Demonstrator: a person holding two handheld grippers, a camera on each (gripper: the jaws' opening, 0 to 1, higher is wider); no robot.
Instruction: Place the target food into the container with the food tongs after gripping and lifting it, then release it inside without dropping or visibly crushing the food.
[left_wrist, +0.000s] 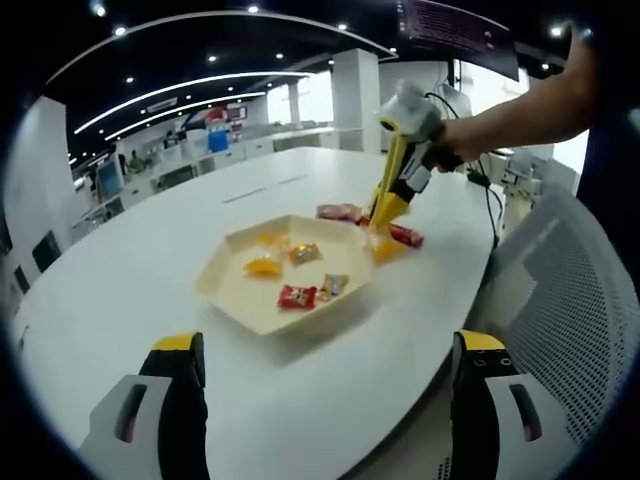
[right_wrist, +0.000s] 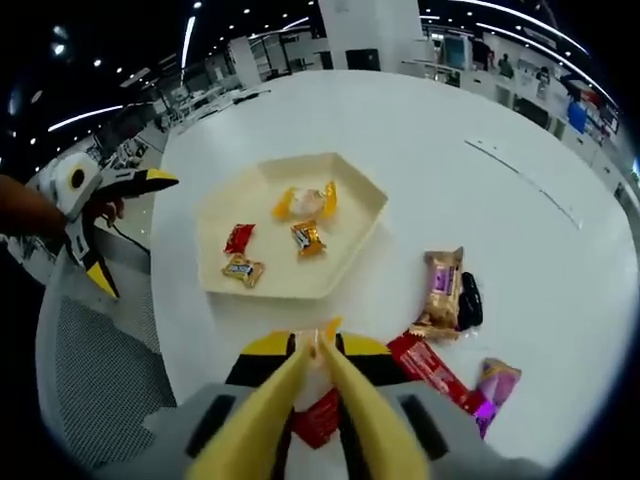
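We see the right gripper (right_wrist: 318, 352) squeezing yellow tongs (right_wrist: 300, 400) around a yellow-wrapped candy (right_wrist: 322, 345) just outside the hexagonal tray (right_wrist: 365, 215); the left gripper (left_wrist: 325, 375), near the tray, stands spread and empty.

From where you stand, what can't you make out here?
- Right gripper view: the yellow tongs hide most of the snack at their tips.
- Both views: wrapper print in the tray is too small to read.
- Left gripper view: the left hand-held gripper is cut off by the bottom edge.
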